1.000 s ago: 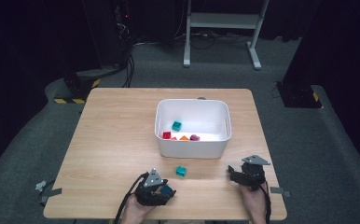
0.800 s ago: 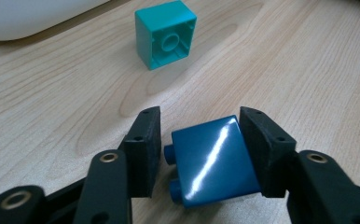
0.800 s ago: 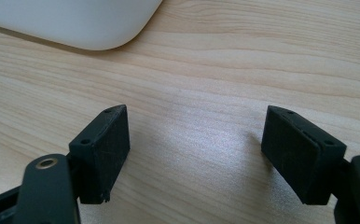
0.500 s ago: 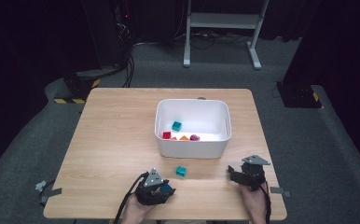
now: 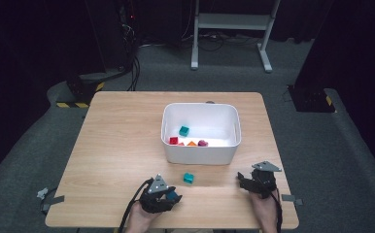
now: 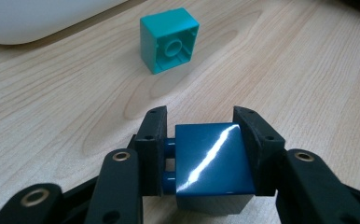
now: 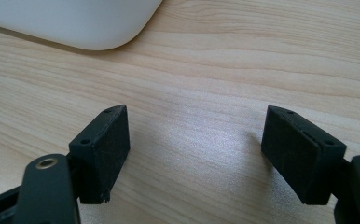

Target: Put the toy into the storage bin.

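A blue block (image 6: 214, 161) is clamped between the jaws of the left gripper (image 6: 201, 140), which have just been closing on it, near the table's (image 5: 117, 145) front edge. A teal block (image 6: 169, 39) lies just beyond it, before the white bin (image 5: 200, 153). The right gripper (image 7: 197, 154) is held wide open and empty, right of the bin.

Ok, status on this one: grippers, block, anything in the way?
Left gripper just closed on the blue block. Right gripper open, empty. Teal block loose between left gripper and white bin.
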Available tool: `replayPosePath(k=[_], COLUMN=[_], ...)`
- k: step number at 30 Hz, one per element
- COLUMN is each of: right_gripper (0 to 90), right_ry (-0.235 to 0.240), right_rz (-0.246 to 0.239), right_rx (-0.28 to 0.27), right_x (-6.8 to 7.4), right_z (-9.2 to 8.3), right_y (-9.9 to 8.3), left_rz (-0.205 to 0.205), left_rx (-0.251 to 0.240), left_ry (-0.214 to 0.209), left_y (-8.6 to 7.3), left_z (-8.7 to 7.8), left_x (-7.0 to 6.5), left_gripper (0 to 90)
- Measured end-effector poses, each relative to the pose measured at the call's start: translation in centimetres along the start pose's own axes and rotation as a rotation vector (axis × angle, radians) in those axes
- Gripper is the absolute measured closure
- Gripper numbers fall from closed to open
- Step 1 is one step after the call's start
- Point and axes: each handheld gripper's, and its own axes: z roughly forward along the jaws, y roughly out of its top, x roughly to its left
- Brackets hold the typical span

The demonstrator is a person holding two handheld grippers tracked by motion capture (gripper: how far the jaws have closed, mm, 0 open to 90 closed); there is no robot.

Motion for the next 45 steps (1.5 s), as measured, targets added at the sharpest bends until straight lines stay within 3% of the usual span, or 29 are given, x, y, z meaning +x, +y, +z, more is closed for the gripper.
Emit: replayPosePath(k=[28, 45], right_gripper=[23.3, 23.3], right_ry=[0.0, 0.0], right_rz=[-0.002, -0.002], right_rx=[0.0, -0.001], right_x=[0.0, 0.0], right_z=[0.0, 0.0], right_y=[0.0, 0.0], left_rz=[-0.026, -0.048], left_rx=[-0.054, -0.113], left_ry=[0.006, 0.017], left_y=[1.4, 2.8], left_z=[-2.2, -4.8], left_x=[1.3, 2.7], left_gripper=[56.7, 56.7])
